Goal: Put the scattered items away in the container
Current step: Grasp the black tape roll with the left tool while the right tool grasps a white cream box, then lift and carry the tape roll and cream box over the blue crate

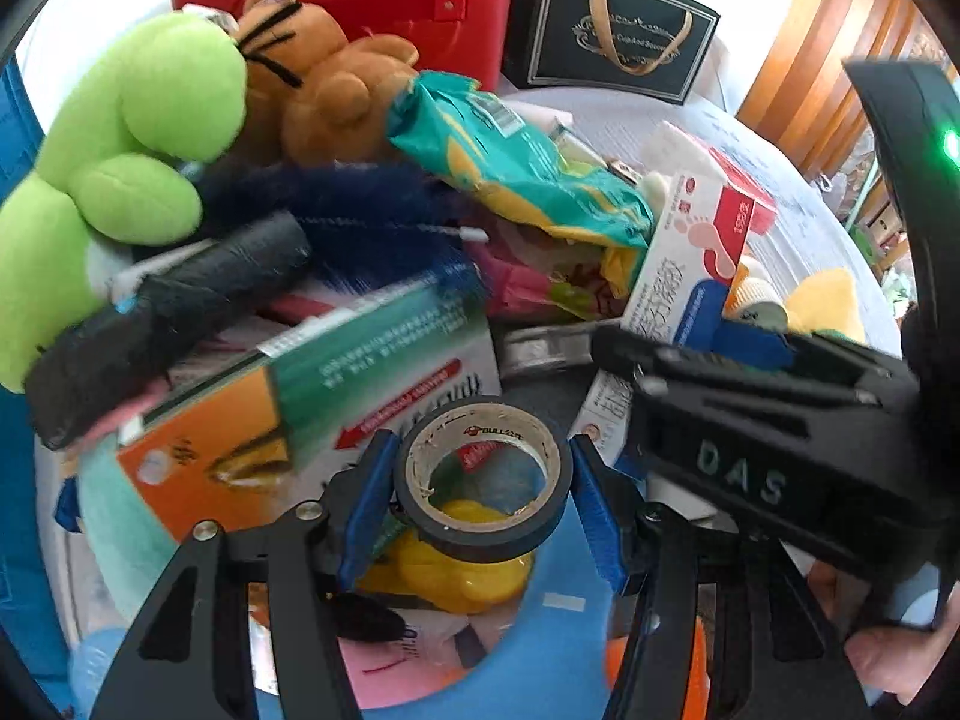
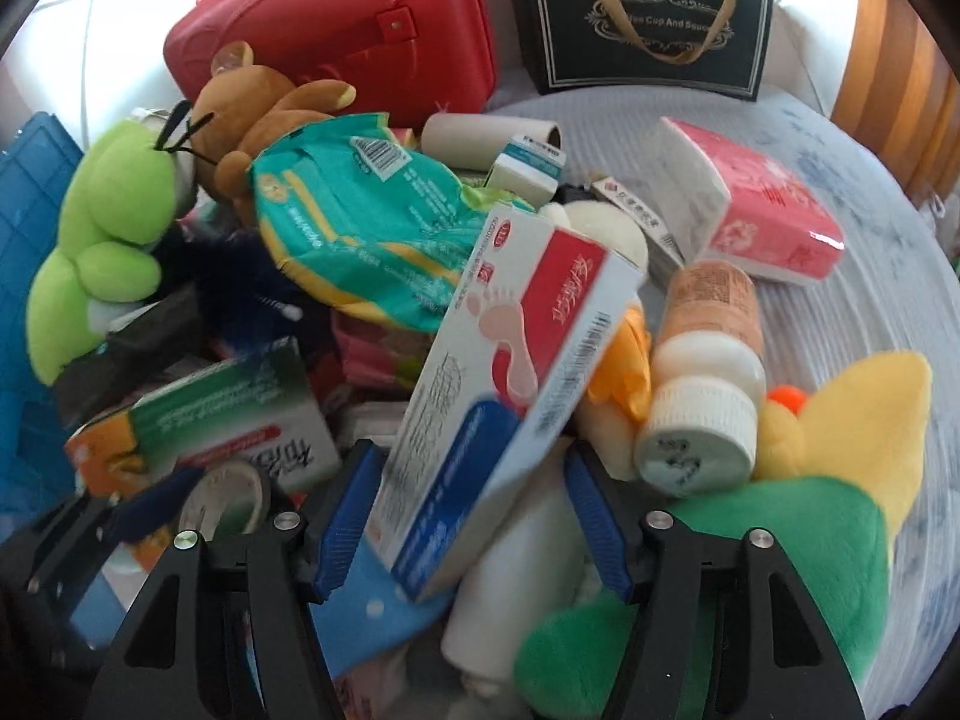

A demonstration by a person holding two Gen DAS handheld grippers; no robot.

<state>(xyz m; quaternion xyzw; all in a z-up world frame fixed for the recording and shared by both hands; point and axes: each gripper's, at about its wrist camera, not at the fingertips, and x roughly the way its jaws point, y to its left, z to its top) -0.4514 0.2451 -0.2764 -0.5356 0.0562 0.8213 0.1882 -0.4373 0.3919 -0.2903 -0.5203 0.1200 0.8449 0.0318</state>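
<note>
My left gripper [image 1: 483,483] is shut on a black tape roll [image 1: 480,480], held over a heap of items. My right gripper [image 2: 474,498] is shut on a white, red and blue foot-cream box [image 2: 510,372], tilted up over the heap; the box also shows in the left wrist view [image 1: 690,258]. The right gripper's body [image 1: 768,456] crosses the left wrist view at right. A blue crate [image 2: 30,252] lies at the left edge, mostly hidden. The heap holds a green plush [image 2: 102,240], a brown bear [image 2: 252,114], a teal packet [image 2: 360,222] and a green-orange box [image 2: 228,420].
On the white table [image 2: 870,300] to the right lie a pink tissue pack [image 2: 762,210], an orange-white bottle [image 2: 708,372] and a yellow-green plush [image 2: 828,480]. A red case [image 2: 342,24] and a black gift bag [image 2: 648,18] stand at the back.
</note>
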